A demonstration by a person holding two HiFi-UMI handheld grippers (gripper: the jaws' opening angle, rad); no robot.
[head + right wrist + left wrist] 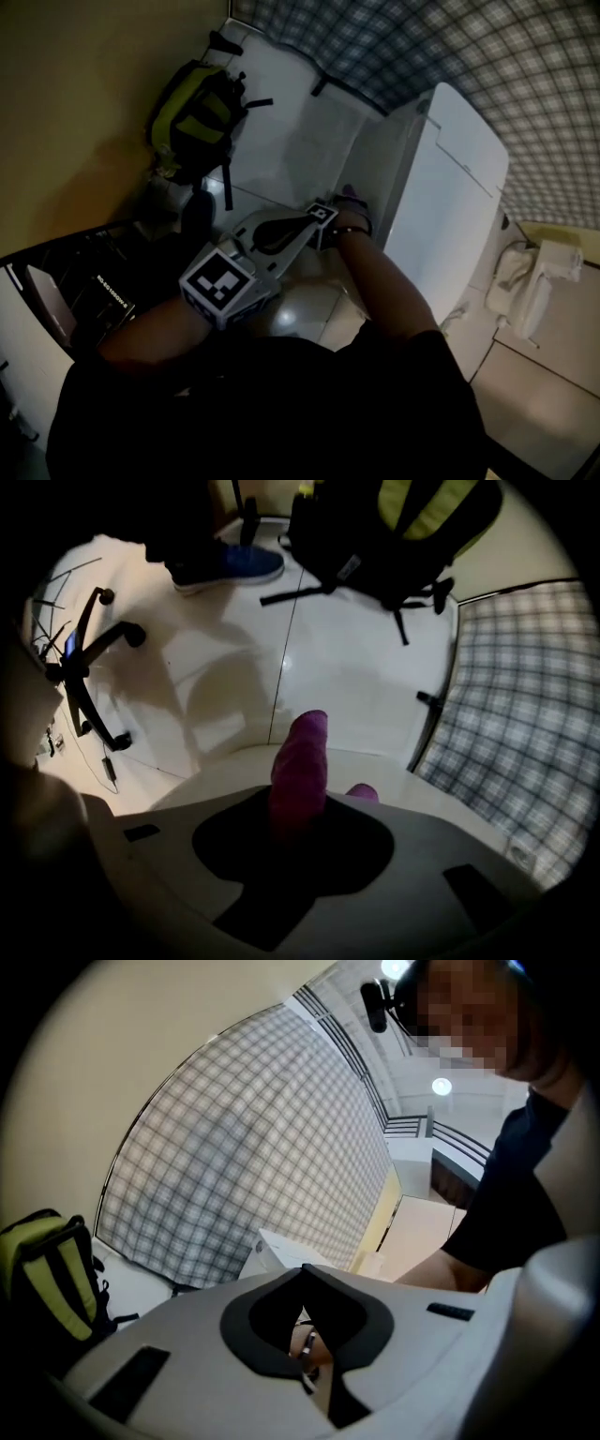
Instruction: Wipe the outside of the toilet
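The white toilet stands at the right of the head view, its side facing me. My right gripper is shut on a purple cloth and holds it at the toilet's lower side. In the right gripper view the cloth sticks up from between the jaws, over a pale curved toilet surface. My left gripper hangs just left of the right one, jaws shut with nothing between them; its view shows the fingertips meeting, the toilet beyond.
A black and yellow-green backpack leans against the yellow wall at the left. A plaid covering runs along the back. A chair's wheeled base and a blue shoe are on the white floor. Pale fixtures stand right of the toilet.
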